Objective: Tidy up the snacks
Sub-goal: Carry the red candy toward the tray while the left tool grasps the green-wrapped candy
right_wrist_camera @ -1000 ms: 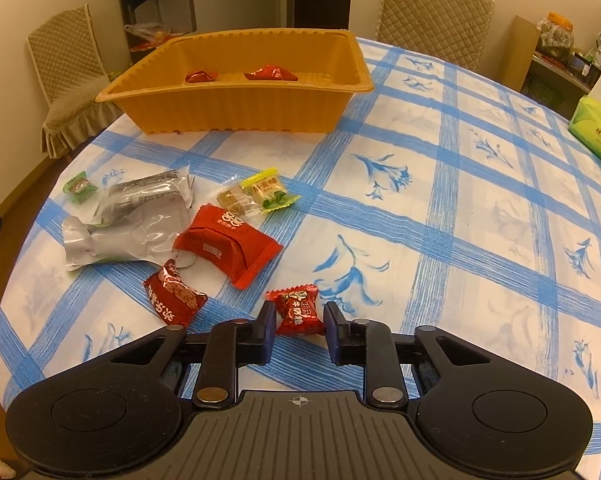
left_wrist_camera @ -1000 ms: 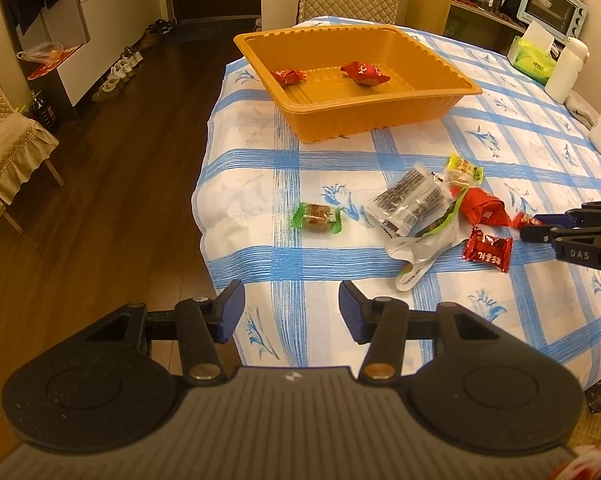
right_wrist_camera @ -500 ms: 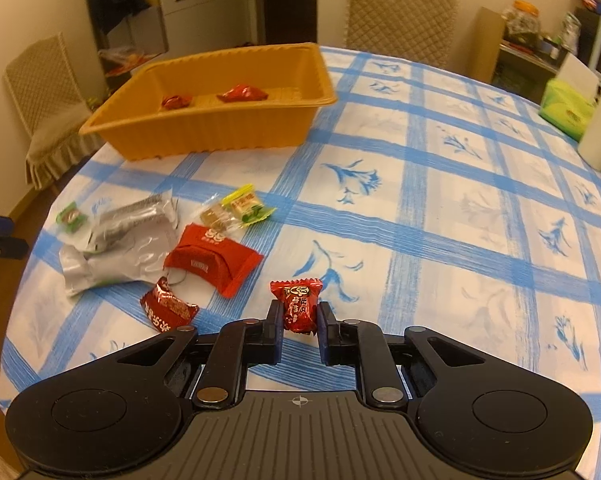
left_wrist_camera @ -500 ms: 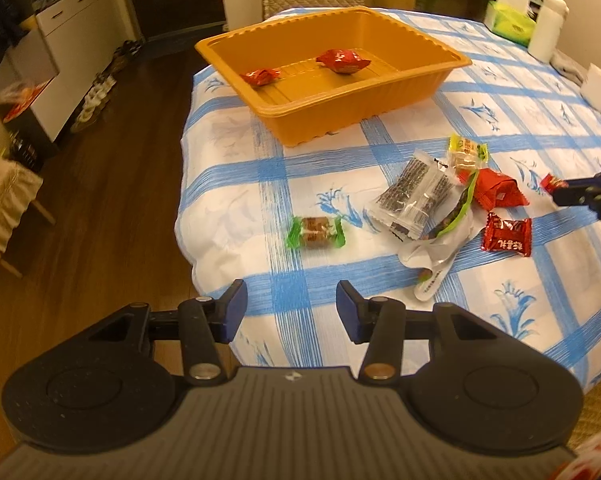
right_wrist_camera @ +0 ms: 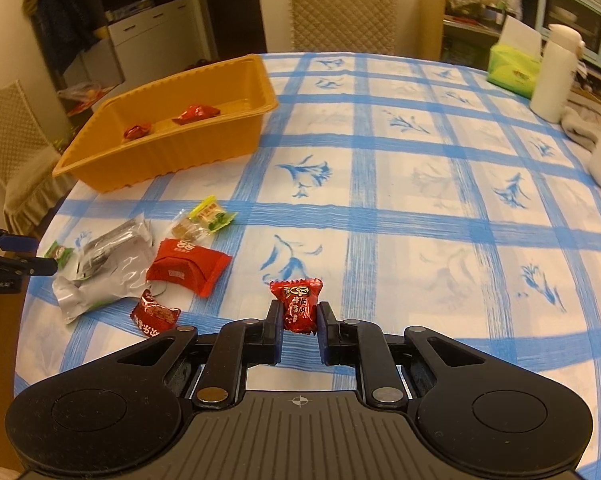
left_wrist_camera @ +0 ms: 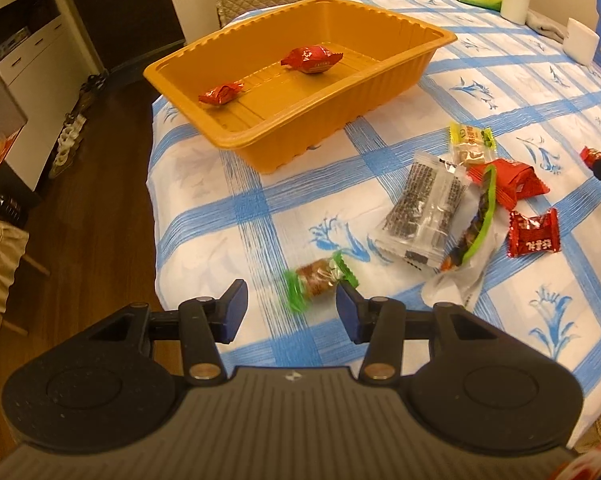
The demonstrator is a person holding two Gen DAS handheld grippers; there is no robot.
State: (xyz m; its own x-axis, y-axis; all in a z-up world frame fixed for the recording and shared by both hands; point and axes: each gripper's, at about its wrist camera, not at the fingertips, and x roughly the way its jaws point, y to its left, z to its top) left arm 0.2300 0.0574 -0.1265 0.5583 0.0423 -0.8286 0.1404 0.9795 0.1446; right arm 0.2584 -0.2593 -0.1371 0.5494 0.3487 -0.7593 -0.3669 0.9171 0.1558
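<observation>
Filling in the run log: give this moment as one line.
right gripper: shut on red candy | left gripper: open, at green-wrapped candy | orange tray: two red candies

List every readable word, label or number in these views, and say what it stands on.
"Robot.AI", start cut off: label on the left gripper, in the right wrist view.
Red candy in the right gripper: print too blurred to read.
Red square packet: white characters, unreadable.
Tissue box: print too small.
</observation>
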